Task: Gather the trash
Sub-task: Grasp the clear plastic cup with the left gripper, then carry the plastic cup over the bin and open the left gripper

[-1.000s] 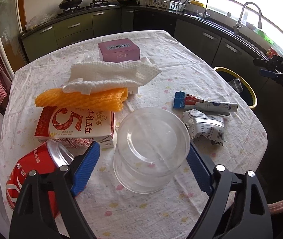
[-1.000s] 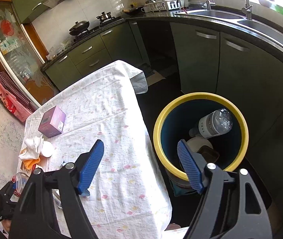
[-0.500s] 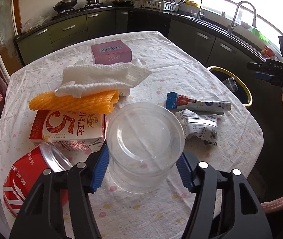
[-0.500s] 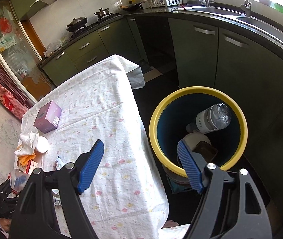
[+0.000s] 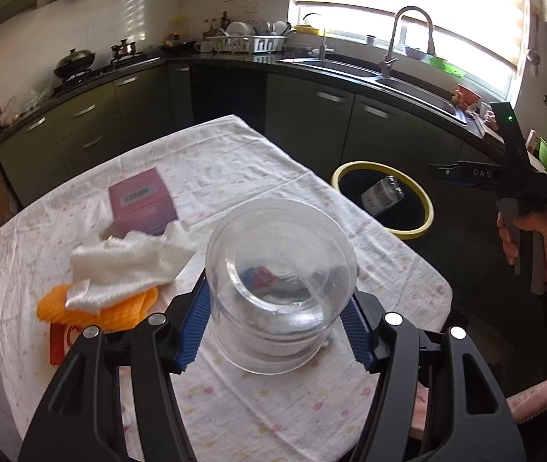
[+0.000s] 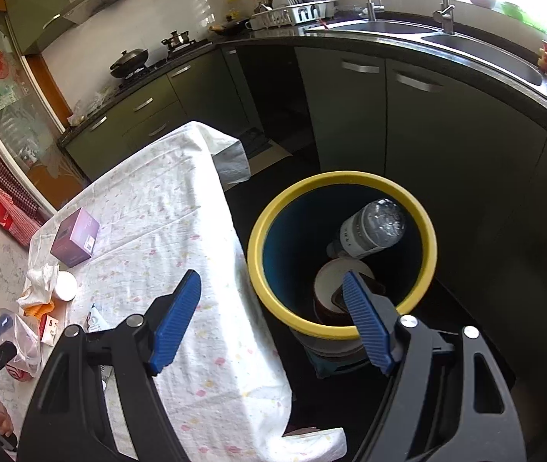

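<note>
My left gripper (image 5: 279, 331) is shut on a clear plastic cup (image 5: 279, 285) and holds it lifted above the table (image 5: 258, 404); the cup also shows in the right wrist view (image 6: 4, 327). The yellow-rimmed bin (image 5: 383, 199) stands on the floor to the right of the table, with a plastic bottle (image 6: 373, 227) and other trash inside. My right gripper (image 6: 273, 319) is open and empty, hovering over the gap between the table edge and the bin (image 6: 342, 254). A white napkin (image 5: 127, 265), orange foam net (image 5: 96, 310) and purple box (image 5: 140, 206) lie on the table.
A red-and-white carton (image 5: 60, 340) lies partly under the orange net. A red can (image 6: 19, 371) and a wrapper (image 6: 94, 319) sit at the table's near end. Dark kitchen cabinets (image 6: 427, 134) and a sink (image 5: 408, 84) run behind the bin.
My left gripper closed on the clear cup and lifted it off the table, tilting toward the bin. The right gripper stayed open near the bin, shifting slightly.
</note>
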A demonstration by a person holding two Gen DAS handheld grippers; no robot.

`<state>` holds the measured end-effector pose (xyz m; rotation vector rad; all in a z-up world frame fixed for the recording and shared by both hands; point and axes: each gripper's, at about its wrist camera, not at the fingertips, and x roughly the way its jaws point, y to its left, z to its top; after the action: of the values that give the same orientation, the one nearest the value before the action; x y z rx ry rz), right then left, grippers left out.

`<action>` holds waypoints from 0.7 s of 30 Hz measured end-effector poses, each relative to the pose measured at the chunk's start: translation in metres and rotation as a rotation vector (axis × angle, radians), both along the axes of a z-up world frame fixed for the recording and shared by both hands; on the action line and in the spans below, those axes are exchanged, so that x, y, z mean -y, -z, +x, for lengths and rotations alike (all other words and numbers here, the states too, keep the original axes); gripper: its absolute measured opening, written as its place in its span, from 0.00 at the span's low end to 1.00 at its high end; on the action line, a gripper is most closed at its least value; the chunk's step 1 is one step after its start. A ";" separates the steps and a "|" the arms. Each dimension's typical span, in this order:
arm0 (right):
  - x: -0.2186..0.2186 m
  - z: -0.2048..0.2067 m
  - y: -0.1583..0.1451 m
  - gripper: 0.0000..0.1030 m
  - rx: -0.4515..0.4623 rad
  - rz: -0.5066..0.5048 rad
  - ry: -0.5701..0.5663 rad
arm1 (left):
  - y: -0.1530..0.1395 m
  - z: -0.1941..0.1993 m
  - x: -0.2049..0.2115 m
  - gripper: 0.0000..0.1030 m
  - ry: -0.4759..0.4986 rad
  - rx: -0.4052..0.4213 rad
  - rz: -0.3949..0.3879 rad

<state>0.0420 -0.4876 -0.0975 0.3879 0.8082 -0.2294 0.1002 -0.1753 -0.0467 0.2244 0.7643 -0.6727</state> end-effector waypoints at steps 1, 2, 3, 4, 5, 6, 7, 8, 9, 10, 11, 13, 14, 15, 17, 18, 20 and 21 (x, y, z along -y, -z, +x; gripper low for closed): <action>0.004 -0.006 0.001 0.70 0.000 -0.009 0.017 | -0.003 0.002 0.013 0.60 0.031 0.000 -0.011; 0.009 -0.012 0.002 0.70 -0.002 -0.017 0.034 | -0.004 0.004 0.024 0.60 0.054 -0.004 -0.018; 0.013 -0.017 0.003 0.70 -0.006 -0.024 0.048 | -0.005 0.008 0.038 0.60 0.085 -0.015 -0.027; 0.017 -0.021 0.005 0.70 -0.011 -0.030 0.058 | -0.005 0.011 0.050 0.60 0.108 -0.023 -0.032; 0.021 -0.025 0.006 0.70 -0.016 -0.035 0.069 | -0.005 0.014 0.065 0.60 0.136 -0.032 -0.036; 0.024 -0.029 0.007 0.70 -0.020 -0.040 0.080 | -0.004 0.017 0.079 0.60 0.159 -0.040 -0.037; 0.029 -0.033 0.009 0.70 -0.023 -0.045 0.092 | -0.004 0.021 0.094 0.60 0.184 -0.051 -0.038; 0.033 -0.037 0.010 0.70 -0.026 -0.049 0.102 | -0.003 0.025 0.111 0.60 0.209 -0.060 -0.039; 0.037 -0.040 0.012 0.70 -0.029 -0.053 0.111 | -0.002 0.028 0.126 0.60 0.232 -0.068 -0.039; 0.040 -0.043 0.013 0.70 -0.031 -0.055 0.119 | -0.001 0.031 0.139 0.60 0.249 -0.074 -0.035; 0.044 -0.047 0.016 0.70 -0.033 -0.057 0.127 | 0.001 0.035 0.156 0.60 0.268 -0.082 -0.028; 0.051 -0.052 0.020 0.70 -0.038 -0.059 0.139 | 0.005 0.043 0.186 0.60 0.304 -0.106 -0.017; 0.054 -0.054 0.022 0.70 -0.041 -0.059 0.144 | 0.008 0.047 0.198 0.60 0.313 -0.118 -0.010; 0.057 -0.056 0.024 0.70 -0.043 -0.058 0.149 | 0.011 0.050 0.210 0.60 0.323 -0.125 -0.003; 0.065 -0.058 0.028 0.70 -0.046 -0.049 0.158 | 0.018 0.057 0.238 0.60 0.343 -0.136 0.020; 0.068 -0.060 0.030 0.70 -0.047 -0.043 0.162 | 0.022 0.062 0.250 0.60 0.343 -0.145 0.034; 0.074 -0.064 0.035 0.70 -0.050 -0.034 0.172 | 0.031 0.074 0.273 0.60 0.342 -0.167 0.057; 0.077 -0.065 0.037 0.70 -0.053 -0.030 0.175 | 0.035 0.080 0.282 0.60 0.337 -0.172 0.065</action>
<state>-0.0230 -0.5643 -0.1341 0.4263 0.8223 -0.4155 0.1799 -0.4574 -0.0820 0.3630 0.9245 -0.9967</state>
